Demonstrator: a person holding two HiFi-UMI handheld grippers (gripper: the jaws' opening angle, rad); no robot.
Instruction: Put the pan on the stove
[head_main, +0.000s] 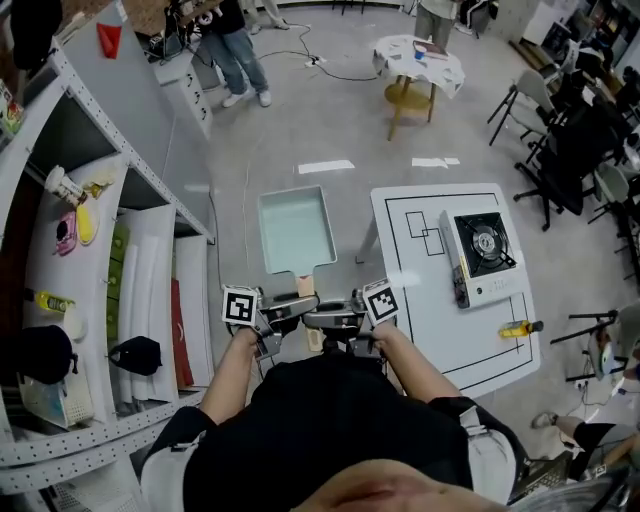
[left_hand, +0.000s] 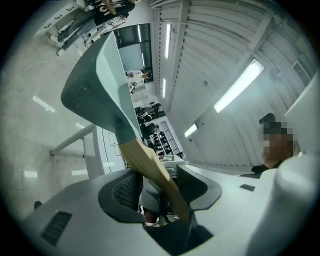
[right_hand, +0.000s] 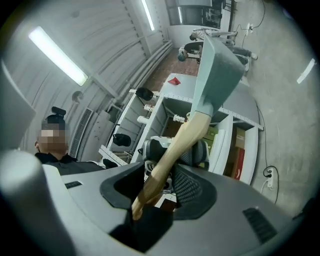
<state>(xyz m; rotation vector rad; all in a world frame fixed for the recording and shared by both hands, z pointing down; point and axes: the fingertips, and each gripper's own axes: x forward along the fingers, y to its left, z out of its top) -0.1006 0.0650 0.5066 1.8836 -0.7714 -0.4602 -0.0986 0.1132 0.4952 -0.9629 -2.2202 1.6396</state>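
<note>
Mid-frame, the left tool (left_hand: 159, 192) clenches the wooden handle (left_hand: 149, 164) of the pan (head_main: 296, 232); the right tool (right_hand: 161, 184) sits released around it.

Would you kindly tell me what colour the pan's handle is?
The handle is tan wood; right gripper view shows it best.
</note>
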